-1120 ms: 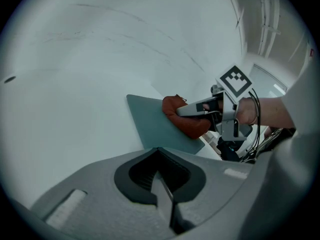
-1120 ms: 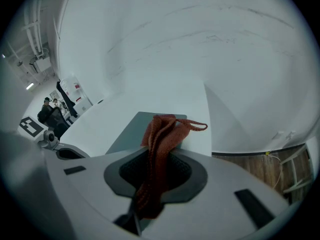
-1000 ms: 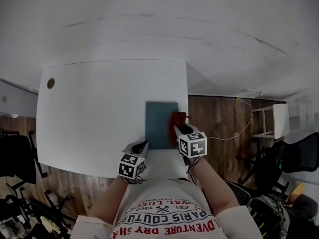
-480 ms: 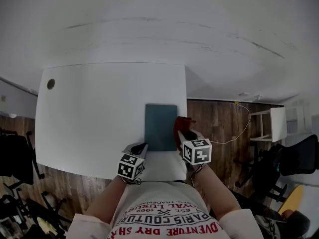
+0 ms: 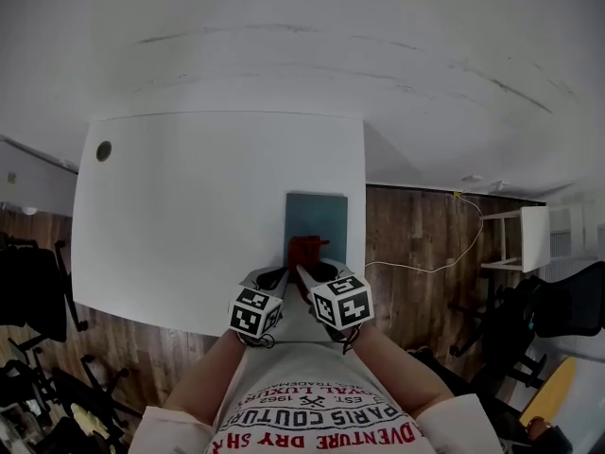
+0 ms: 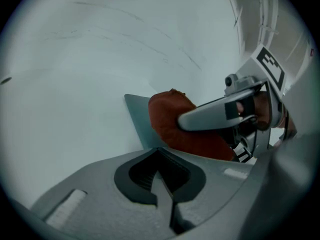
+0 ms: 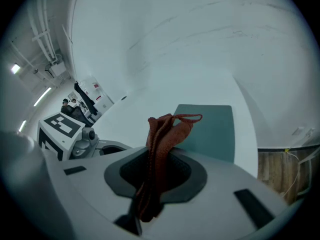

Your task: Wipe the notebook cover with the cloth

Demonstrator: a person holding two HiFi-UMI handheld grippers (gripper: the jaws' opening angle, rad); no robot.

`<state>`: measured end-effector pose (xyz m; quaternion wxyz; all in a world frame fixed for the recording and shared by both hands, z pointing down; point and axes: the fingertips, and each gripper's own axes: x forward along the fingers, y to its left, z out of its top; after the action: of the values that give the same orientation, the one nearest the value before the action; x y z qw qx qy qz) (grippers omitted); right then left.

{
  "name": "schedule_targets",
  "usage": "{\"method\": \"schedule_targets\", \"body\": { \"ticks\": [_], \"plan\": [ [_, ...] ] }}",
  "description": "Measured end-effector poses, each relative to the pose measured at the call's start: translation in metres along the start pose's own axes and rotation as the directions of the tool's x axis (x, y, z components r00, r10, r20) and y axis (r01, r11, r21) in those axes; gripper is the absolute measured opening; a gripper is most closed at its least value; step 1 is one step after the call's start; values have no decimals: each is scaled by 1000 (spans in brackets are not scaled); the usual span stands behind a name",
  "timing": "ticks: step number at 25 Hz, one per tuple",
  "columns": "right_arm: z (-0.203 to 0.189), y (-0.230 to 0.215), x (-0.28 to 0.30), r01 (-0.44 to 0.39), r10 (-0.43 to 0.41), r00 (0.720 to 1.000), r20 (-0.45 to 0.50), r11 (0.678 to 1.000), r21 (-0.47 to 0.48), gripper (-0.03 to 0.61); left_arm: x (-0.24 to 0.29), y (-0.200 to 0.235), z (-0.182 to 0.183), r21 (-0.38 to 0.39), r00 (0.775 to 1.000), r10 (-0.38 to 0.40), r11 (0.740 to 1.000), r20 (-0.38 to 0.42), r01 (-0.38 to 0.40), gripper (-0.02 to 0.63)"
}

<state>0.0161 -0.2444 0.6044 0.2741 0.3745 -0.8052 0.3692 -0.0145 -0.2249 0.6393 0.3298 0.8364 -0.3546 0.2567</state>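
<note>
The left gripper (image 6: pixel 161 176) has its jaws together, empty; to its far right, the right gripper (image 6: pixel 200 119) holds the cloth (image 6: pixel 169 115) on the notebook (image 6: pixel 138 115).

Jaws of left gripper (image 5: pixel 275 275) together, right gripper (image 5: pixel 304 271) clamped.

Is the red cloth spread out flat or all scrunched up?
Scrunched up: the cloth stands in folds, pinched in the right hand-held gripper.

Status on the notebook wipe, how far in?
Done: the red fabric cloth is grasped, with the right gripper shut on it. In hand: the cloth sits at the near left corner of the teal rectangular notebook, so a stroke looks under way. To do: the rest of the cover. The left gripper is shut and empty.
</note>
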Motion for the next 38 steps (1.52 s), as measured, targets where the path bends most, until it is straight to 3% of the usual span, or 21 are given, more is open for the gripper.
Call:
{"method": "schedule_targets", "body": {
  "ticks": [13,22,38],
  "plan": [
    [-18,-8,31,18,-19,998,-53,1000,-22,80,-1,1,-1,29,1000,25,999,14,-26,9],
    [-25,-28,17,21,-19,999,-31,998,56,84,-1,0,-1,44,999,43,998,22,-44,9],
    [-43,-82,-26,112,-113,994,-1,986,127,88,-1,0,-2,57,998,57,997,28,-59,9]
  ]
}}
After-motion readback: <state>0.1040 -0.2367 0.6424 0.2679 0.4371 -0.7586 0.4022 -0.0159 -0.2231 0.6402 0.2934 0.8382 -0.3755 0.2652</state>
